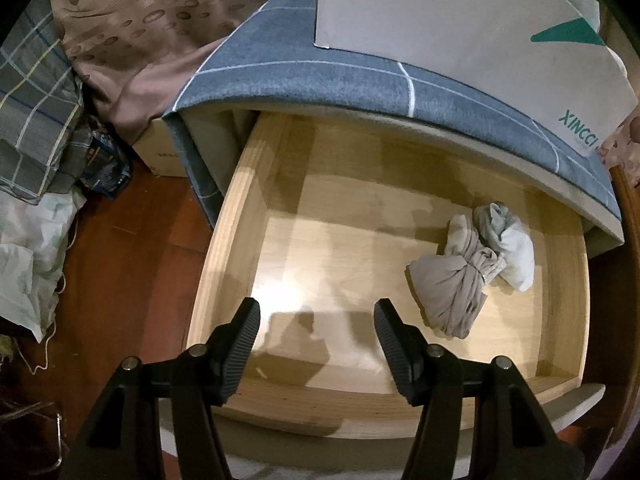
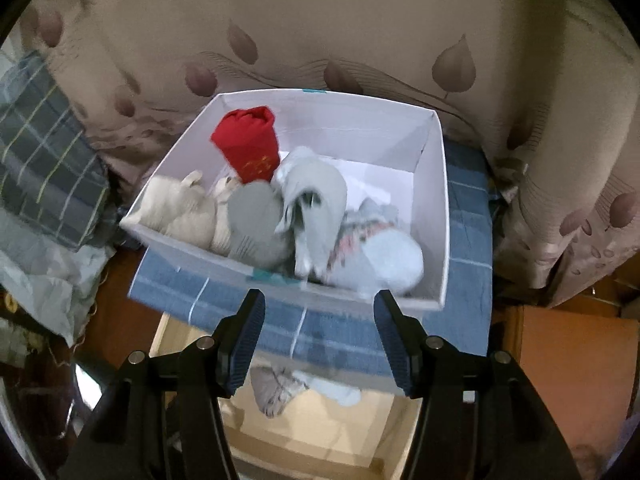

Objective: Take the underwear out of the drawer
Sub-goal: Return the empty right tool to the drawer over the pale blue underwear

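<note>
In the left wrist view, the left gripper (image 1: 316, 320) hangs above the open wooden drawer (image 1: 256, 184), near its front edge. Its two black fingers (image 1: 240, 344) stand wide apart, and nothing is between them. Two pieces of underwear lie on the drawer floor at about 3 o'clock from the gripper: a beige bundle (image 1: 452, 280) and a pale blue bundle (image 1: 508, 240). They touch each other, and the blue one is nearer to the back right corner. The rest of the drawer floor is bare wood. Above the drawer, at 12 o'clock, is a blue checked cover (image 1: 320, 76), and a white box (image 1: 440, 20) stands on it. At 9 o'clock there is a red-brown floor (image 1: 120, 260) with a heap of checked cloth (image 1: 32, 120).

In the right wrist view, the right gripper (image 2: 318, 320) is also open, with its fingers (image 2: 246, 340) well apart and holding nothing. It hovers in front of the white box (image 2: 434, 208), which sits on the blue checked cover (image 2: 464, 220). Inside the box lie several rolled pieces: a red roll (image 2: 248, 144) at 11 o'clock, a cream piece (image 2: 180, 208) at 10 o'clock, a grey piece (image 2: 256, 216), a grey-green piece (image 2: 316, 196) at 12 o'clock, and a light blue piece (image 2: 384, 256) at 1 o'clock. The picture is a little blurred here. Below, between the fingers, a part of the drawer (image 2: 320, 420) shows, with the two bundles (image 2: 280, 392) still in it. Behind the box hangs a beige curtain (image 2: 320, 20) with a leaf pattern.
</note>
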The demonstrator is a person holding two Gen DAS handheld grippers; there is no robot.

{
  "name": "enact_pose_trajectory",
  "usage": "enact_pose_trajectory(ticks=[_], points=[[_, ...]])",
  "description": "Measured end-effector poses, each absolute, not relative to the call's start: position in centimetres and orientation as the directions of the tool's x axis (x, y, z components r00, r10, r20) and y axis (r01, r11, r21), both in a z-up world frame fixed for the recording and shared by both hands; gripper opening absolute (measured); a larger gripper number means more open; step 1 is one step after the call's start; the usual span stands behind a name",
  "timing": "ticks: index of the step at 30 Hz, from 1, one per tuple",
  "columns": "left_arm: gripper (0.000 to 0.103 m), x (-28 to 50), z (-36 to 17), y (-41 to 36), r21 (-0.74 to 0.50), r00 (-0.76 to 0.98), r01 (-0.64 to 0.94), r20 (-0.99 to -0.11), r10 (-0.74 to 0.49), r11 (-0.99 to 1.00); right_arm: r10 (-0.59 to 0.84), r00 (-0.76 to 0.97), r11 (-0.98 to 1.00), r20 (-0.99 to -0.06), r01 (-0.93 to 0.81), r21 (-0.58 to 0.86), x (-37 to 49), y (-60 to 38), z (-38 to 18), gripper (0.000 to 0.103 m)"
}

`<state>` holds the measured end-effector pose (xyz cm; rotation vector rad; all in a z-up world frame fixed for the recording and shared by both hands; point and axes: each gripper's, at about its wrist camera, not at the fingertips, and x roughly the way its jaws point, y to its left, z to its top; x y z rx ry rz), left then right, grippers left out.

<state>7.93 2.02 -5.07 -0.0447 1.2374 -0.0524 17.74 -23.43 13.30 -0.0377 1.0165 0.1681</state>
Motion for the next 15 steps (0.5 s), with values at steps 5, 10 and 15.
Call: enact_pose_trajectory(ticks=[5, 10, 15], points=[[0.061, 7.9, -5.2, 1.8, -0.044, 0.318, 0.02, -0.947, -0.049, 0.999, 0.17, 0.508, 0.972, -0.845, -0.228, 0.058, 12.8, -24.8, 12.1, 0.054], [0.061, 8.0, -5.2, 1.7, -0.042, 0.318, 0.022, -0.947, -0.047, 0.999, 0.17, 0.465, 0.959, -0.869, -0.282, 0.037, 9.8, -26.3, 8.2, 0.053], [0.061, 8.0, -5.2, 1.9, -0.045, 0.317, 0.018, -0.947, -0.048, 0.999, 0.176, 0.388, 0.956, -0.905, -0.285, 0.064, 8.7, -27.1, 2.9, 0.049]])
